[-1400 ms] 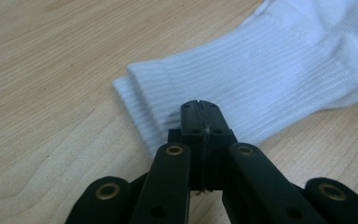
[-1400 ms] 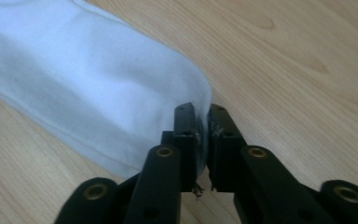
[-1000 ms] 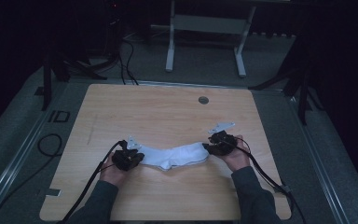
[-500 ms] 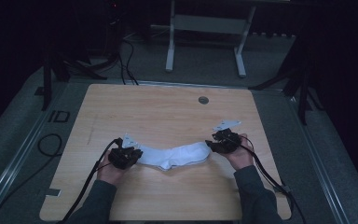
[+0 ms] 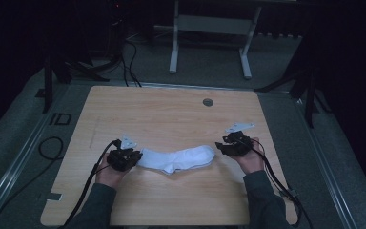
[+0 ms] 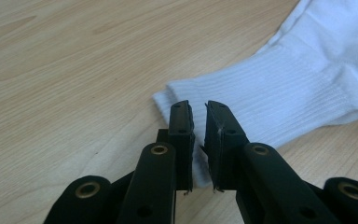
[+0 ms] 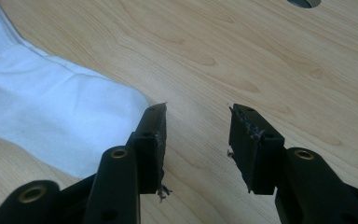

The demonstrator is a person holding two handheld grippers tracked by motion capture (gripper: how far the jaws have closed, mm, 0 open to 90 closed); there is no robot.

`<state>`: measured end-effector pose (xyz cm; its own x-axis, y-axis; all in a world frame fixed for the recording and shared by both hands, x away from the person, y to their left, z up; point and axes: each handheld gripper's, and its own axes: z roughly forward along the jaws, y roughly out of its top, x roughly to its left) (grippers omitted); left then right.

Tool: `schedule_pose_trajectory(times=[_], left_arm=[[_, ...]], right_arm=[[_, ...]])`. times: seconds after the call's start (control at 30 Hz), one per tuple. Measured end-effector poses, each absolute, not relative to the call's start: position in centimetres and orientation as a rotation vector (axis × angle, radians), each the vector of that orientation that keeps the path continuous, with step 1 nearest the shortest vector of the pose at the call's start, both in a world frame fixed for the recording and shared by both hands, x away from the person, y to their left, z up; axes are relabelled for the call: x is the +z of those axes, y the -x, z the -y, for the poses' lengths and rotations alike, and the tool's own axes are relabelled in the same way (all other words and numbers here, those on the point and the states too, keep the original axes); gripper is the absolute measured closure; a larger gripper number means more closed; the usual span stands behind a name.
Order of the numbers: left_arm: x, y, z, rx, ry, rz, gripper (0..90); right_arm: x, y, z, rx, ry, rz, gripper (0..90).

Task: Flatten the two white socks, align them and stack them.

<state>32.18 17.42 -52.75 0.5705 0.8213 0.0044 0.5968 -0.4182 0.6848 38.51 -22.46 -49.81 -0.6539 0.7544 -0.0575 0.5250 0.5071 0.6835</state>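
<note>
So there's a wooden table (image 5: pixel 171 114) with a white sock (image 5: pixel 178 159) laid flat across the near half, slightly curved, ribbed cuff at the left and toe at the right. On the left, the person's left hand (image 5: pixel 108 174) holds the left gripper (image 5: pixel 134 158) right at the cuff end. In the left gripper view its jaws are nearly together with just a thin slit between them, sitting over the edge of the ribbed cuff (image 6: pixel 242 98); can't really tell if any fabric is actually pinched in there or if they're just resting above it. Over on the right, the right hand (image 5: pixel 249 160) holds the right gripper (image 5: pixel 219 148) just beside the toe end. In the right gripper view its jaws are clearly spread apart with bare wood between them, and the sock's toe (image 7: pixel 51 116) sits next to the left-hand jaw, not between the two. Further back on the table there's a small round grommet hole (image 5: pixel 208 102)
</note>
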Motion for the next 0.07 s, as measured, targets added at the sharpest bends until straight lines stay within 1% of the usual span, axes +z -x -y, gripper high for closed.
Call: schedule_pose_trajectory(times=[0.07], left_arm=[[-52.66, -32.22, -17.61, 0.456, -2.161, -1.13, 80.8]], right_arm=[[-49.85, -38.53, 22.64, 0.919, -1.076, -2.402, 55.8]])
